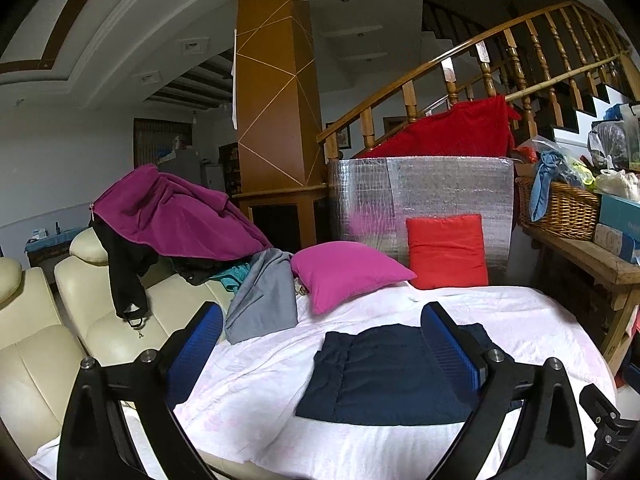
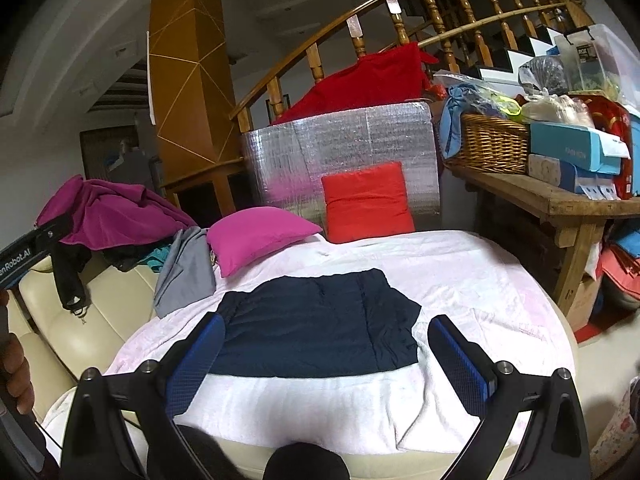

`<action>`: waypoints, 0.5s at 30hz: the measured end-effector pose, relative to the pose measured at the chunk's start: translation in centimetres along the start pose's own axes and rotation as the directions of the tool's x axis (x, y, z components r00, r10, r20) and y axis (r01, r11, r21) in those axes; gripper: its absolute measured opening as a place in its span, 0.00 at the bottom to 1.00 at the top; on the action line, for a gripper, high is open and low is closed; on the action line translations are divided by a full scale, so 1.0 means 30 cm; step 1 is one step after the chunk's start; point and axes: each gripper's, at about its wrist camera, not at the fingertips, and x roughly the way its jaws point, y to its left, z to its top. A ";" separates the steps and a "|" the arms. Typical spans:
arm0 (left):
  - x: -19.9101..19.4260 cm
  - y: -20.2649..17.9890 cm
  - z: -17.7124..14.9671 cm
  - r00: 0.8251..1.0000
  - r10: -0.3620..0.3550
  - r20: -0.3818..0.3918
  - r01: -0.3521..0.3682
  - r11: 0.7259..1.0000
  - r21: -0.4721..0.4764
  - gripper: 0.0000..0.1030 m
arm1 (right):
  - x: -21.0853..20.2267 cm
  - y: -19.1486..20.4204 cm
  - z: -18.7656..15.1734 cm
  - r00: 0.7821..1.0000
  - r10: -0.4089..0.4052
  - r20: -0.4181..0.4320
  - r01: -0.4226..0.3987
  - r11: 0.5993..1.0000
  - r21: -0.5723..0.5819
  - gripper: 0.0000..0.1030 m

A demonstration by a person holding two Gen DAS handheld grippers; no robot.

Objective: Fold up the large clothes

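Now, surface: your white cloth-covered table (image 2: 460, 280) fills the lower half of both views.
Heap: the magenta fleece jacket (image 1: 168, 212) sits at centre left, draped over the cream sofa.
Garment: the navy folded rectangle of cloth (image 2: 320, 328) lies flat at lower centre, looking already folded.
Left gripper (image 1: 322, 344): jaws wide, empty, above the garment.
Right gripper (image 2: 326, 356): jaws wide, empty.
Next: probably set it aside or fetch another piece from the heap.

Dim indoor light, fisheye warp, dark vignetted corners, sharp center.
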 end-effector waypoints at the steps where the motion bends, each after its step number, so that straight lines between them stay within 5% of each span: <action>1: -0.001 0.000 0.000 1.000 0.002 0.001 -0.002 1.000 0.000 0.96 | 0.000 0.001 0.000 1.000 0.002 -0.001 -0.002 1.000 0.001 1.00; 15: -0.006 0.015 -0.008 1.000 0.007 -0.003 -0.007 1.000 -0.007 0.98 | 0.007 0.006 0.003 1.000 0.003 -0.003 -0.003 1.000 -0.012 1.00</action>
